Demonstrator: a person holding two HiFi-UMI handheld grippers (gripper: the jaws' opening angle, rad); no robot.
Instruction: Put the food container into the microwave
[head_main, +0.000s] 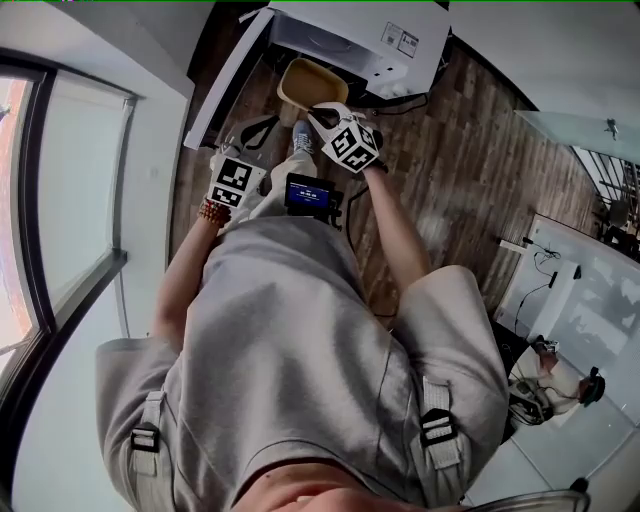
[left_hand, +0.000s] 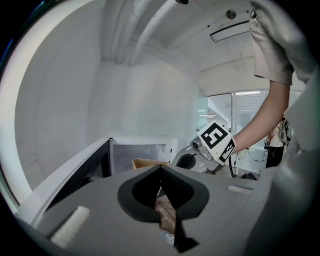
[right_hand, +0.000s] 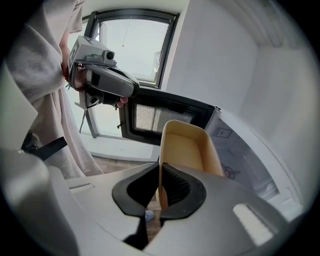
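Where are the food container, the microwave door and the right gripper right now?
food container (right_hand: 187, 150), right gripper view, on its inner wall.
microwave door (right_hand: 155, 119), right gripper view, on its mesh window.
right gripper (right_hand: 159, 167), right gripper view, between its fingers, shut on the food container's rim.

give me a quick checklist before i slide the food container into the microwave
1. Grip: the right gripper has its jaws clamped on the rim of the food container: ok.
2. The door of the microwave is swung wide open: ok.
3. Cavity free of other things: only part of it shows: cannot tell.
4. The left gripper, jaws together and empty, sits on the door side, off the container's path: ok.
5. Container lined up: in the head view it sits right in front of the opening: ok.
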